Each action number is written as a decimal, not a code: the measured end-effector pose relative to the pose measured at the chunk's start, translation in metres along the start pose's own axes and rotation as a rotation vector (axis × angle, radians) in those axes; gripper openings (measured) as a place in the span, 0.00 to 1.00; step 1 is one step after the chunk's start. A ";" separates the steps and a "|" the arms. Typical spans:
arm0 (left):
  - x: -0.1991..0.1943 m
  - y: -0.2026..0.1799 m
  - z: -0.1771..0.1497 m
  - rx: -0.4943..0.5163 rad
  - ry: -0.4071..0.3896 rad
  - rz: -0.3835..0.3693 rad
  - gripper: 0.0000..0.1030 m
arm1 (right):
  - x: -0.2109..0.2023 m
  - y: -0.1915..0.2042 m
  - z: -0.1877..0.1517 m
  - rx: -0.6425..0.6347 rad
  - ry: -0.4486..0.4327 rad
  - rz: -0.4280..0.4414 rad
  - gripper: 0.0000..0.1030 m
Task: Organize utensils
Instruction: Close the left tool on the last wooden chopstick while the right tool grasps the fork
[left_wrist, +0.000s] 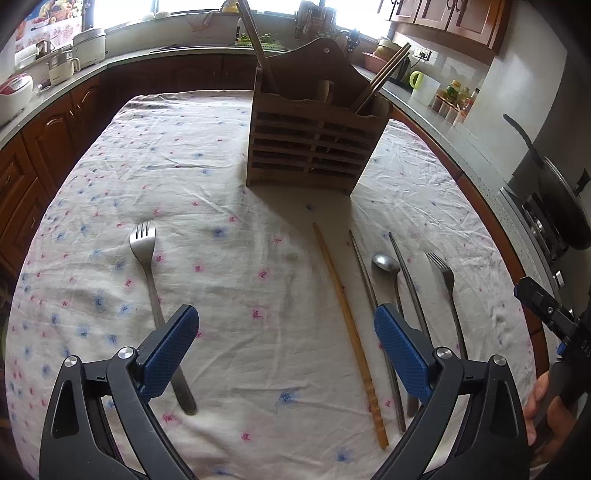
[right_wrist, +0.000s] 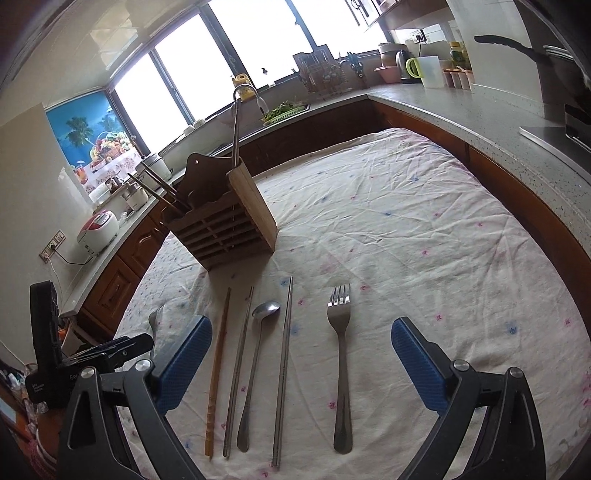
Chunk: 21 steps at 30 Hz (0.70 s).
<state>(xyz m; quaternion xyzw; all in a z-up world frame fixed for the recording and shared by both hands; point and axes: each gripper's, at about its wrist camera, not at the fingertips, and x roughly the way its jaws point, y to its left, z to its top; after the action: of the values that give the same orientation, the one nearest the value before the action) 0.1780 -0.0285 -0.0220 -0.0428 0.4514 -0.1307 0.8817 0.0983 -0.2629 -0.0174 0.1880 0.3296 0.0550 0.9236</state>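
Showing only from the left wrist, a lone fork (left_wrist: 147, 266) lies beside the spread, empty left gripper (left_wrist: 284, 332).

Holder (left_wrist: 310, 147) at back; lone fork (left_wrist: 147, 266) left; utensil row (right_wrist: 280, 369) right.

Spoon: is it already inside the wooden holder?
No, the spoon lies flat on the tablecloth, between two metal chopsticks, short of the wooden holder.
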 end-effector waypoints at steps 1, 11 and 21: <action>0.002 0.000 0.001 0.001 0.006 -0.003 0.91 | 0.003 0.003 0.000 -0.014 0.007 -0.004 0.88; 0.025 -0.001 0.012 0.000 0.055 -0.039 0.71 | 0.035 0.003 0.006 -0.051 0.094 -0.050 0.60; 0.052 -0.017 0.024 0.035 0.103 -0.075 0.57 | 0.066 -0.010 0.009 -0.060 0.165 -0.092 0.52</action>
<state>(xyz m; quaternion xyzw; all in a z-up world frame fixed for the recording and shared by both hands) 0.2230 -0.0598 -0.0459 -0.0377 0.4919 -0.1736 0.8524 0.1551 -0.2603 -0.0540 0.1399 0.4112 0.0377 0.8999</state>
